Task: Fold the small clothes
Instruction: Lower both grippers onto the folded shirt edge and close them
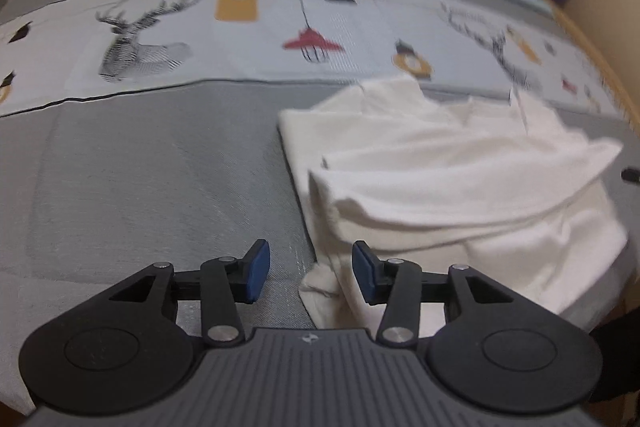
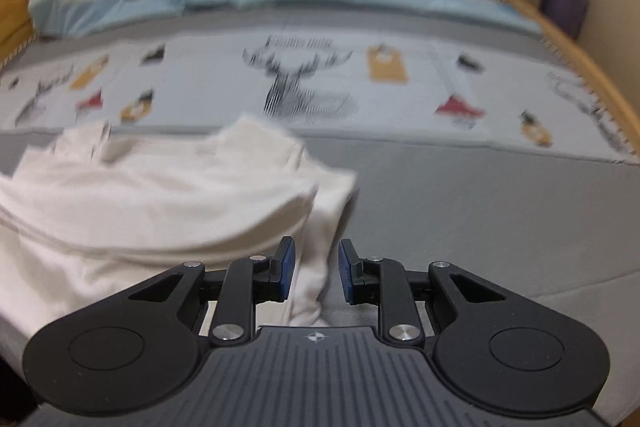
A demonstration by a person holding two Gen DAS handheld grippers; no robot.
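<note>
**Grip on the two near corners of the white garment**

Cloth of a white garment (image 1: 452,183) is laid, half folded and rumpled, on the grey bed cover (image 1: 152,179), in front of the printed band with deer and lanterns (image 1: 240,27). It is seen at the right in the left wrist view and at the left in the right wrist view, so it lies between the two tools.

At the left side, the left gripper (image 1: 311,273) is held spread, and its blue pads are not pressed on anything. The near left corner of the garment is seen in the gap, close to the right pad, while the left pad stands over bare cover. For a good grip, this tool is best shifted a little toward the cloth, so that the hem is taken fully between both pads, and only then closed.

At the right side, the right gripper (image 2: 316,273) is opened less widely. The narrow near right edge of the garment (image 2: 316,227) is seen in its gap, but neither pad appears to press on it, so it is judged as not yet pinched.

It is advised that both corners are caught at the same depth, with only the upper layers taken. Otherwise the bed cover may be lifted too, or the fold may come out crooked.
</note>
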